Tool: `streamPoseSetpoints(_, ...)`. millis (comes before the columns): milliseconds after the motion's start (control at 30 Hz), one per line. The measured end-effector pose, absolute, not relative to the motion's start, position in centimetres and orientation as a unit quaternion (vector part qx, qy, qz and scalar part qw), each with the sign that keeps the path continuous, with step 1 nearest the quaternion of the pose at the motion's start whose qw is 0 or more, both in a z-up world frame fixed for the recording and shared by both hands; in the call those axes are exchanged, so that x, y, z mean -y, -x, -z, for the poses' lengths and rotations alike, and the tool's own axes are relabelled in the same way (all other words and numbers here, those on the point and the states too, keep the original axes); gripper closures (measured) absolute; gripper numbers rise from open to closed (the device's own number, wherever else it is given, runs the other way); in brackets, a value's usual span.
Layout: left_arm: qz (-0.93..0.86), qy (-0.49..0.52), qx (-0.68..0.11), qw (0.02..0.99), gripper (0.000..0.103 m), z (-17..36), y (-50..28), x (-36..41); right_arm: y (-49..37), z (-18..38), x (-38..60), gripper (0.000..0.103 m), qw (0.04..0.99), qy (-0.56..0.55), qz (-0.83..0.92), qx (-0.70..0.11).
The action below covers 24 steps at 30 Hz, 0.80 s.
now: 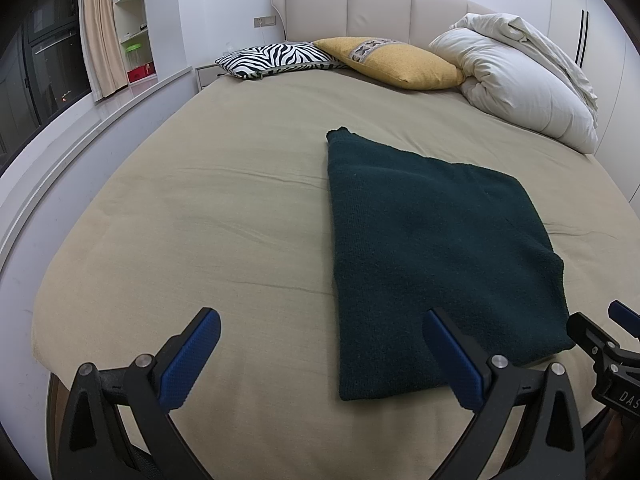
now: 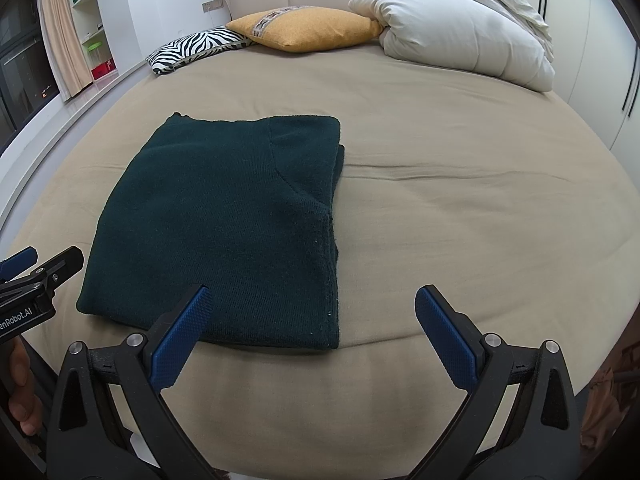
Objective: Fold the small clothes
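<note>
Bare bed sheet [image 1: 240, 216] around folded sweater [image 1: 432, 240]; pillows [image 1: 392, 62] far.

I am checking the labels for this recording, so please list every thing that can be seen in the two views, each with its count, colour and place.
Folded garment: one, dark green, flat on the near part of the bed.
Bed sheet: one, beige, covers the mattress.
Zebra pillow: one, black and white, at the head of the bed, on the window side.
Yellow pillow: one, mustard with a patterned band, beside the zebra pillow.
Duvet: one, off-white, bundled in the far corner.
Headboard: one, cream, padded.
Curtain: one, beige, by the dark window.
Shelves: one unit, white, holding small items.
Left gripper: one, black with blue pads, open, empty.
Right gripper: one, same colours, open, empty.
</note>
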<state>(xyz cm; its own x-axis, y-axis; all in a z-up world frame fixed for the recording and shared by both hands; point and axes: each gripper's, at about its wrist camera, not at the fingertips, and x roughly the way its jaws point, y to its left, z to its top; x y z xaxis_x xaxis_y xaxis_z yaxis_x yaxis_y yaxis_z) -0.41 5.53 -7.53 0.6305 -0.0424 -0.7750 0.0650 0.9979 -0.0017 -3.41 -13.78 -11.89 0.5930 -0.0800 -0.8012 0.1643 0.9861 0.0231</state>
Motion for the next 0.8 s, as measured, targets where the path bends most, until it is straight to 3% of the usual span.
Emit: streamPoseSetpoints(800, 0.020, -0.010, -0.427, 0.904, 0.000, 7.72, 0.98, -5.87, 3.49, 12.20, 13.70, 0.000, 0.890, -0.050, 0.068, -0.449)
